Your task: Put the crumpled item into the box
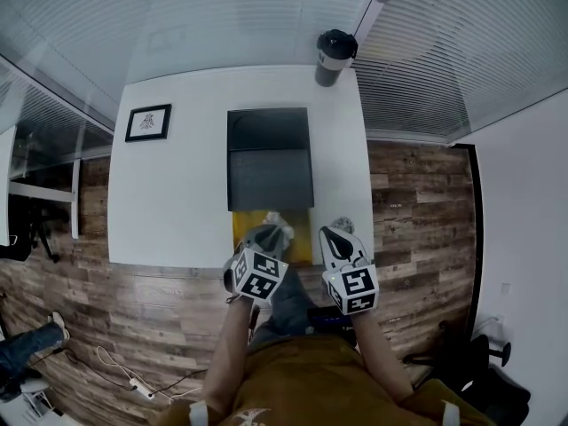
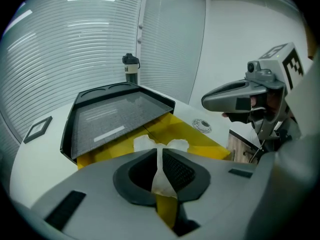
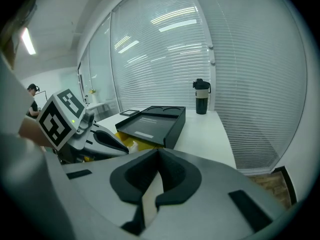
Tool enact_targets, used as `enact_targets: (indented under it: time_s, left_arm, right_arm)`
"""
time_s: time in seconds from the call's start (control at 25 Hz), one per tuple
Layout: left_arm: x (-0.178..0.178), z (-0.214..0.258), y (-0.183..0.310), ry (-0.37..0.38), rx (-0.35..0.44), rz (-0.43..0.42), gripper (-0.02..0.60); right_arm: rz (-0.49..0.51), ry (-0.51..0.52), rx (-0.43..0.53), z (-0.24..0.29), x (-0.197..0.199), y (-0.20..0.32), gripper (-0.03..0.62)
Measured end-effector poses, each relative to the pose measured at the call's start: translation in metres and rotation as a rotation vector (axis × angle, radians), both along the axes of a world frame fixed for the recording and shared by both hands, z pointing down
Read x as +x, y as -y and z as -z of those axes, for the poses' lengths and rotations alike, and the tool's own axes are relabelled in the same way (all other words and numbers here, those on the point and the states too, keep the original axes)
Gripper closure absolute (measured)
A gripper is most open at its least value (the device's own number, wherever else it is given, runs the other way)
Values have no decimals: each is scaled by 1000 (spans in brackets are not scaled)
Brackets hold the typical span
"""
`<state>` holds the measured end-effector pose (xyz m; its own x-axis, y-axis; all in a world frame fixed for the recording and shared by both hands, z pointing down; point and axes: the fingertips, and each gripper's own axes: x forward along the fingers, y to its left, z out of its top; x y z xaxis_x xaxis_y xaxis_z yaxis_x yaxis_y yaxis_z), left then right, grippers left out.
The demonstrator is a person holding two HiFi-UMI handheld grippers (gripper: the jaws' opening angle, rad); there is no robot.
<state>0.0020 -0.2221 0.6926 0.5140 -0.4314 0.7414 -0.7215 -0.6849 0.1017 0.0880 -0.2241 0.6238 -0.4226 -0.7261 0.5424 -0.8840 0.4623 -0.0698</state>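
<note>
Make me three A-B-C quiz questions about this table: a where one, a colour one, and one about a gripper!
1. Where is the tumbler? A) far right corner of the table B) floor C) near edge
2. What colour is the open box? A) red B) yellow C) green
3. The left gripper is: A) open B) shut, empty C) shut on paper

1 A: the head view shows it at that corner.
2 B: its walls are yellow.
3 C: white paper is pinched between the jaws.
</note>
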Motion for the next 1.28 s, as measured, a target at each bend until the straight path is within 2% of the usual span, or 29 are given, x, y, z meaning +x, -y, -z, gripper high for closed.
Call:
enact_targets:
  time_s: [0.32,0.52,0.76,0.96,1.28]
  left_arm:
    - [-7,13,0,-43,12,52,537]
    - [-11,31,-1,-68,46,81,535]
    - [-19,66,-4,-126,114,128,537]
    - [-27,82,-12,-75,192,126,543]
    - [-45,122,-21,-160,267,212,557]
  right_arm:
    - [6,2,36,15,1,-4,582]
    - [33,-20,72,27,-4,-9,582]
    - [53,-15,121,46,-12,-16,582]
    - [72,-26,162,61,-20,-25,582]
    - [97,-55,241,86,-32,-41,582]
